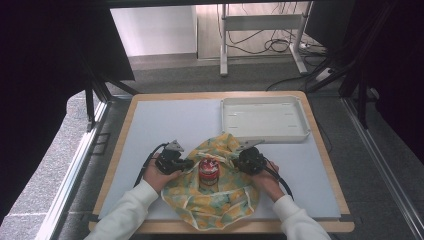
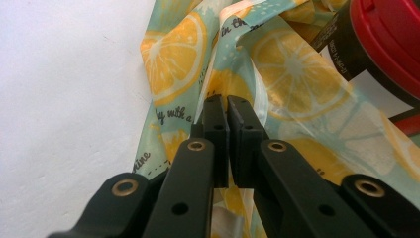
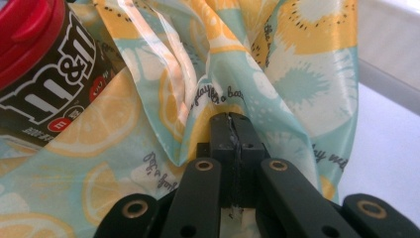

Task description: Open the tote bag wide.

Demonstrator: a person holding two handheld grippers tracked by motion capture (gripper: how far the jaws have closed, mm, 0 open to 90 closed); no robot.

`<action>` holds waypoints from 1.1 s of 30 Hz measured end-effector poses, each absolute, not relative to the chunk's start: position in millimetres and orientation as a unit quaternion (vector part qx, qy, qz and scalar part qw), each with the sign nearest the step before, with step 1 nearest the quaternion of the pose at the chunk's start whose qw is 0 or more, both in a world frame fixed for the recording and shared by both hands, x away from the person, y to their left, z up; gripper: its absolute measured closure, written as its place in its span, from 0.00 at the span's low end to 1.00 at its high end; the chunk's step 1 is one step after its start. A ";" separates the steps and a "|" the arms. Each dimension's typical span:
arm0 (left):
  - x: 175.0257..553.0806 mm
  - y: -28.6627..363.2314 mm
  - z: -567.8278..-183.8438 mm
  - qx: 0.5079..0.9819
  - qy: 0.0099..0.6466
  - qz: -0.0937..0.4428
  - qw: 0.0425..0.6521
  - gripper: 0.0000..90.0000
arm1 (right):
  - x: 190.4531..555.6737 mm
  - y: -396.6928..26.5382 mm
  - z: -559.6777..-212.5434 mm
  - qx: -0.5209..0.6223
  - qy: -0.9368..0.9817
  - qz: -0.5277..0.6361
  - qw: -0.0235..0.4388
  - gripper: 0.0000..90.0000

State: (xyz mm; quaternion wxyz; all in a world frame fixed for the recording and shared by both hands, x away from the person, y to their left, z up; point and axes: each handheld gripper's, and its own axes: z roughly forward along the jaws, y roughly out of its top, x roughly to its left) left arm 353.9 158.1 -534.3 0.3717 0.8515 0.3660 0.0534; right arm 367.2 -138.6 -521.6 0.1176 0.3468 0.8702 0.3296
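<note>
A pale blue-grey table (image 1: 165, 125) with a wooden edge is seen from above, set on a grey carpeted floor (image 1: 200, 75) with desk legs and loose cables behind it. At the left, the left gripper (image 1: 189, 163) is held in a white-sleeved hand, its jaws pointed towards the middle of the table; in the left gripper view its jaws are closed almost together on a fold of the cloth (image 2: 277, 79), pinched at that side's edge. The cloth, pale green with yellow lemon slices printed on it, is spread at the near middle of the table and is bunched up at both sides. On the cloth, between the two grippers, a dark jar (image 1: 208, 171) with a red lid is stood upright. Just right of the jar, the right gripper (image 1: 236, 161) is clamped fully together on another raised fold of the cloth, as is shown in the right gripper view. Farther back and to the right, a shallow white tray (image 1: 264, 135) is laid flat, just beyond the cloth's far edge.
</note>
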 end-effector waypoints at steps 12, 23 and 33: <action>346.6 172.8 -513.8 0.833 0.362 0.072 0.412 0.92 | 358.2 -138.1 -506.2 0.329 0.862 0.365 0.126 0.98; 323.9 199.8 -481.7 0.797 0.357 0.079 0.480 0.85 | 346.3 -140.2 -479.6 0.309 0.850 0.406 0.133 0.96; 311.6 211.3 -474.7 0.795 0.366 0.099 0.474 0.62 | 338.0 -143.7 -462.7 0.278 0.856 0.420 0.118 0.71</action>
